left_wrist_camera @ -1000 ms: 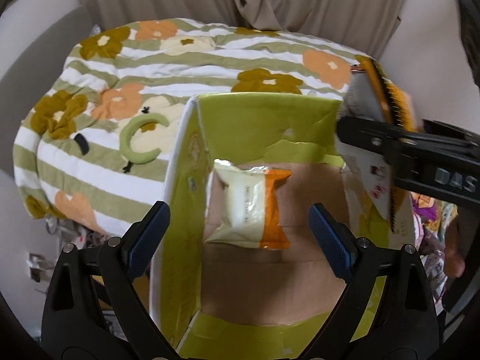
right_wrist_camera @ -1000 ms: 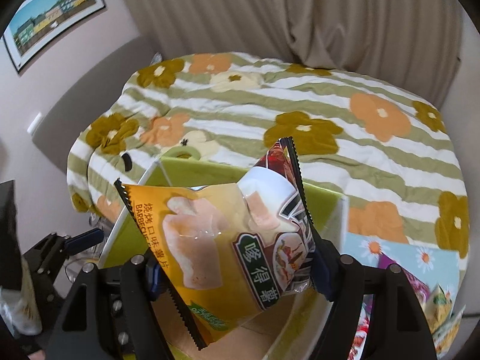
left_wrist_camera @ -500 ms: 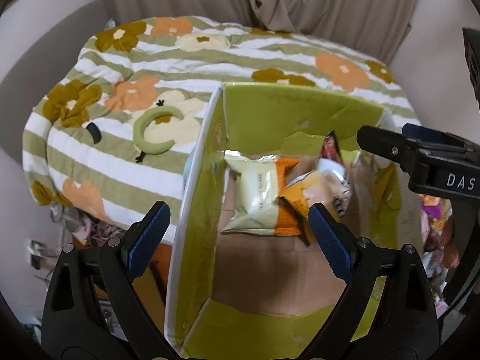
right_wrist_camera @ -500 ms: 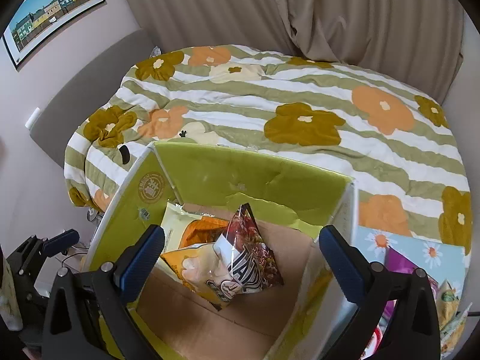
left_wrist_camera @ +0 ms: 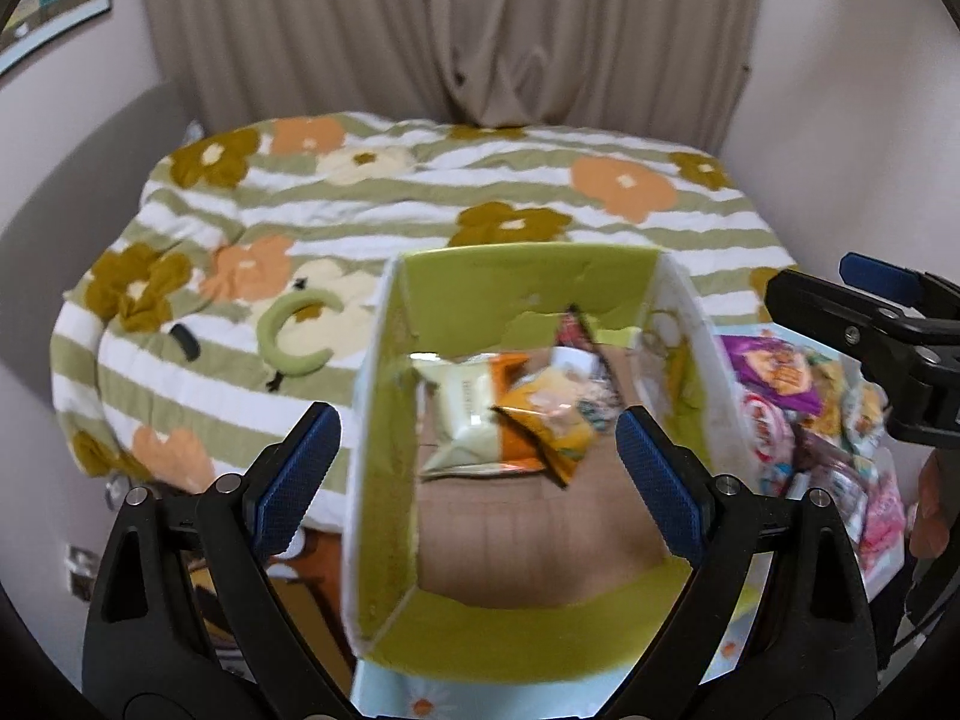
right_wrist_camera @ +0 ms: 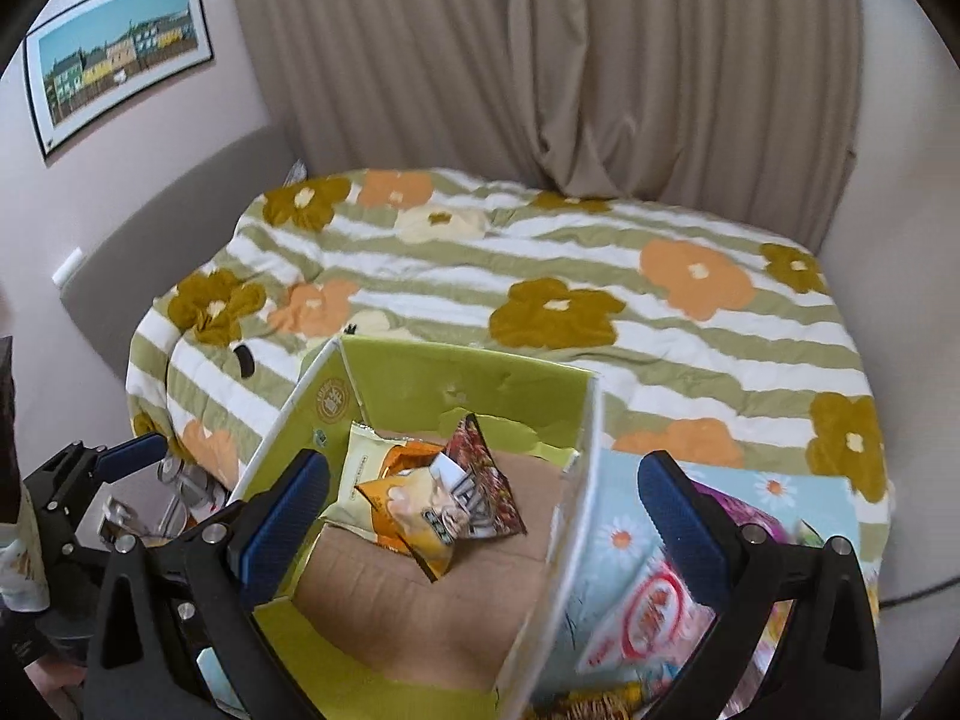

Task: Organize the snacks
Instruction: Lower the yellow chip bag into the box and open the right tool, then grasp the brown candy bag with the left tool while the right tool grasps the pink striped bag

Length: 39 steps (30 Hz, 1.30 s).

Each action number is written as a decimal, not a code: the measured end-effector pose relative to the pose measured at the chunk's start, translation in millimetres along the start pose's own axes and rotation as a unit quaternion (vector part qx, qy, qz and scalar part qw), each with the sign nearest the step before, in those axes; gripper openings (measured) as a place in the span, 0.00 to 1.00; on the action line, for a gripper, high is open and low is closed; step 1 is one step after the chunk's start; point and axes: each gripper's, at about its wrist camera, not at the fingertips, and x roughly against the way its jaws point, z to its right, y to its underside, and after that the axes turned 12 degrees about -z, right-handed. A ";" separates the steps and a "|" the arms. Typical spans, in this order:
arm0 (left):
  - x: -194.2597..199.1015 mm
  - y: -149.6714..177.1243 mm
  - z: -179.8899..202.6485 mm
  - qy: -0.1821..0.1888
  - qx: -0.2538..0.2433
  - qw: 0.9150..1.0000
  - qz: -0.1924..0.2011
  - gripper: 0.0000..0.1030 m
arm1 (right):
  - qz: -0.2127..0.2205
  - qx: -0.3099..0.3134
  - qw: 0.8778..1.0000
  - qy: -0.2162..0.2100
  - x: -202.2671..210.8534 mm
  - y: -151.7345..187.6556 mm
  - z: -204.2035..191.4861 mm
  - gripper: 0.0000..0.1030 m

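A green cardboard box (left_wrist_camera: 528, 282) (right_wrist_camera: 462, 378) stands open at the foot of the bed. Inside lie a pale cream-and-orange snack bag (left_wrist_camera: 465, 414) (right_wrist_camera: 366, 474) and a yellow-and-red chip bag (left_wrist_camera: 558, 408) (right_wrist_camera: 444, 510), which leans on the first. My left gripper (left_wrist_camera: 477, 462) is open and empty above the box's near side. My right gripper (right_wrist_camera: 483, 516) is open and empty above the box's right wall; it also shows at the right edge of the left wrist view (left_wrist_camera: 870, 324). A pile of snack packs (left_wrist_camera: 804, 402) (right_wrist_camera: 654, 612) lies right of the box.
The box sits against a bed with a striped floral duvet (left_wrist_camera: 420, 192) (right_wrist_camera: 540, 276). A green C-shaped cushion (left_wrist_camera: 294, 336) lies on the duvet left of the box. A flowered light-blue surface (right_wrist_camera: 624, 534) lies under the snack pile. Curtains hang behind the bed.
My right gripper opened and let the yellow-and-red chip bag drop into the box beside the cream bag. Both grippers then pulled back and up from the box.
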 end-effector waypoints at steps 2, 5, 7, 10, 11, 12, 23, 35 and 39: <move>5.7 4.8 9.6 0.011 -0.011 1.000 0.001 0.90 | 0.010 -0.015 1.000 0.002 18.0 14.4 5.5 1.00; 14.1 14.9 29.3 0.029 -0.031 0.999 0.001 0.90 | 0.020 -0.038 0.999 0.012 40.2 35.9 17.7 1.00; 20.5 22.2 43.5 0.042 -0.041 0.998 0.004 0.90 | 0.027 -0.052 0.998 0.018 55.9 51.8 28.7 1.00; 30.9 36.3 73.0 0.058 -0.059 0.997 0.008 0.90 | 0.036 -0.068 0.996 0.034 77.2 76.9 49.1 1.00; 32.7 40.3 82.1 0.060 -0.064 0.996 0.009 0.90 | 0.039 -0.073 0.996 0.040 83.2 84.5 56.3 1.00; 35.0 44.2 91.2 0.061 -0.068 0.996 0.010 0.90 | 0.041 -0.076 0.995 0.044 89.0 91.9 62.7 1.00; 40.5 109.5 213.5 0.077 -0.061 0.995 -0.009 0.90 | 0.037 -0.085 0.993 0.068 133.5 196.0 158.6 1.00; 5.4 140.1 318.5 0.045 -0.127 0.991 -0.016 0.90 | -0.016 -0.091 0.994 0.065 113.0 280.8 231.6 1.00; -23.6 135.8 348.2 0.013 -0.189 0.982 -0.027 0.90 | -0.032 -0.097 0.992 0.074 94.4 296.1 244.1 1.00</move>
